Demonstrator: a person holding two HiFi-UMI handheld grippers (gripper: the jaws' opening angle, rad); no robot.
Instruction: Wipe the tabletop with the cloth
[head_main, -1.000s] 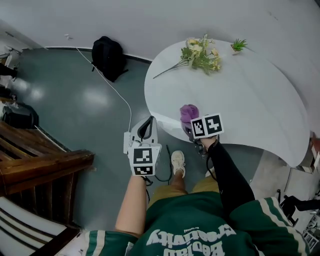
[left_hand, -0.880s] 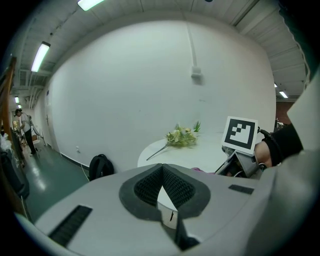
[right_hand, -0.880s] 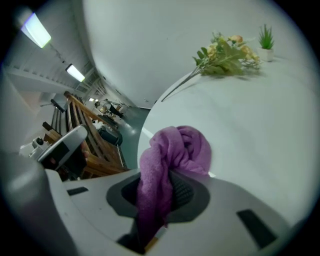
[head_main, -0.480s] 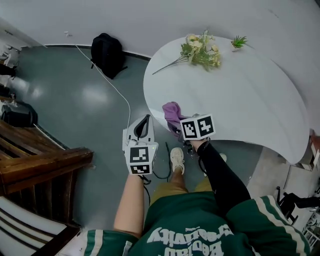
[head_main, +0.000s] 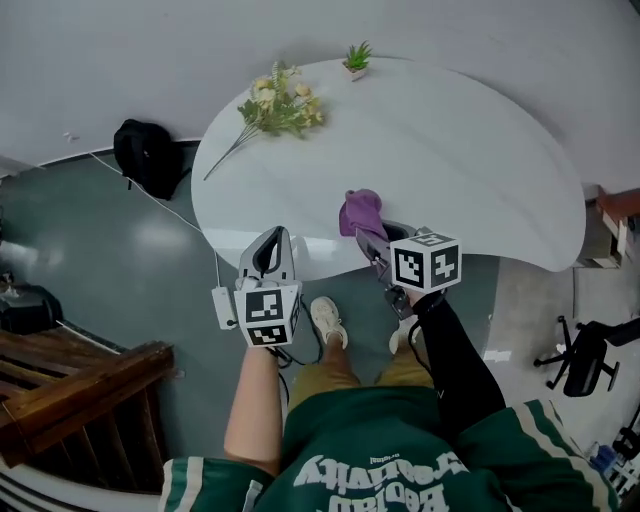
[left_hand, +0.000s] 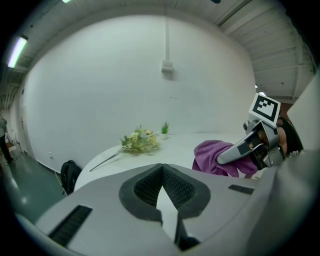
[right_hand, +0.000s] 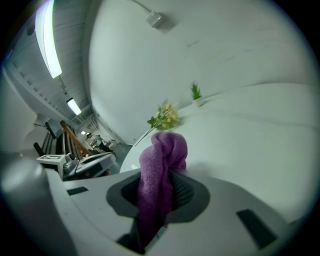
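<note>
The white rounded tabletop (head_main: 470, 130) fills the upper part of the head view, above grey floor (head_main: 120, 260). Both of the person's forearms reach forward to its near rim, the right in a black sleeve (head_main: 455, 350), the left bare.

The right claw (head_main: 368, 238) is clamped on the purple cloth (head_main: 360, 210); the right gripper view shows the fabric pinched between its two pads. The left claw (head_main: 275, 235) hangs beside it at the rim with its jaws together at the tips, holding nothing.

The cloth is bunched into a thick roll just inside the near rim. Its long axis runs straight out of the jaws, and its free end points toward the middle of the tabletop. I cannot tell whether it presses on the surface.

A flower spray (head_main: 270, 105) and a small potted plant (head_main: 355, 57) sit at the far side, well apart from the cloth.
</note>
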